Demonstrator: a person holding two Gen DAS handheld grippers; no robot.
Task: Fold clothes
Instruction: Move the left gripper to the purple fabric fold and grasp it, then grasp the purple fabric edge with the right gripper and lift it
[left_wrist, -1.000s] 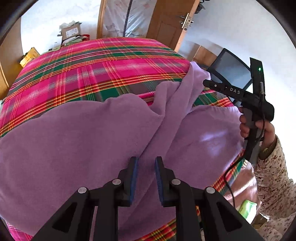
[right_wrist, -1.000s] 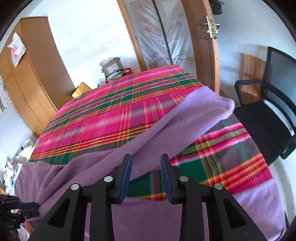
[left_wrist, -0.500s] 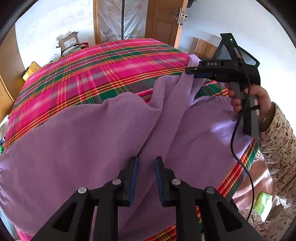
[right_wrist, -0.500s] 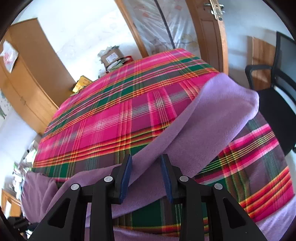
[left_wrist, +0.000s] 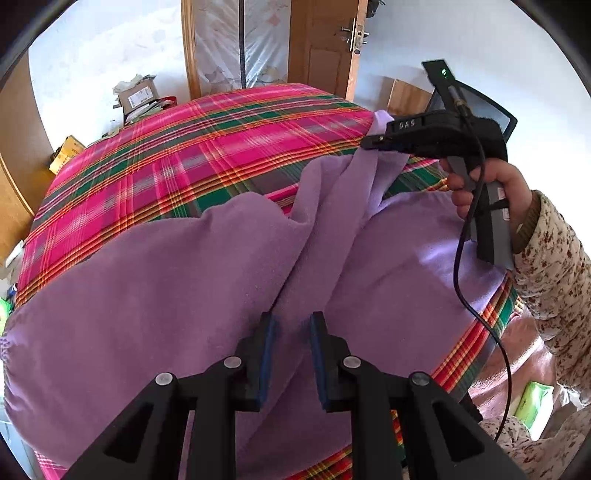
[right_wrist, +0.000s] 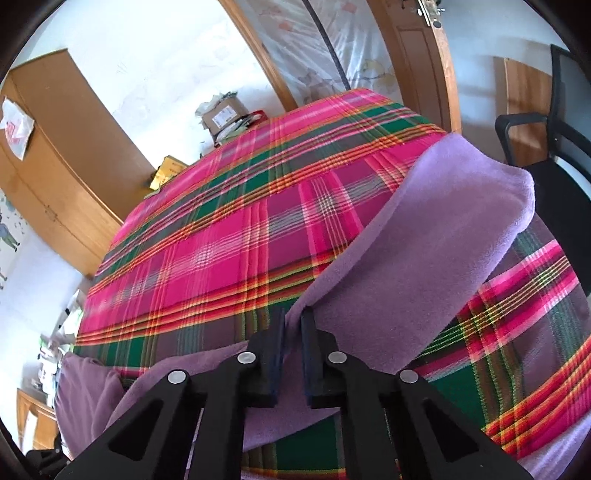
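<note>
1. The purple fleece garment (left_wrist: 155, 295) lies spread across the near half of the bed, over a plaid bedspread (left_wrist: 207, 155), with one long strip, likely a sleeve (right_wrist: 424, 236), drawn out toward the bed's far right corner.
2. It looks soft, thick and limp: it sags in deep folds, so it will drape and bunch rather than hold a crease, and it seems light enough to lift by an edge.
3. Fleece is not slippery; a pinch on a doubled edge or hem should hold better than one on a single flat layer.
4. The right claw (right_wrist: 293, 321) is closing on the edge of the strip, cloth pinched between its pads; the left wrist view shows it (left_wrist: 369, 142) at the raised ridge of fabric.
5. The left claw (left_wrist: 290, 325) stands partly apart astride the ridge near the body; whether it presses the cloth I cannot tell.
6. A black chair (right_wrist: 546, 147) stands beside the bed.
</note>
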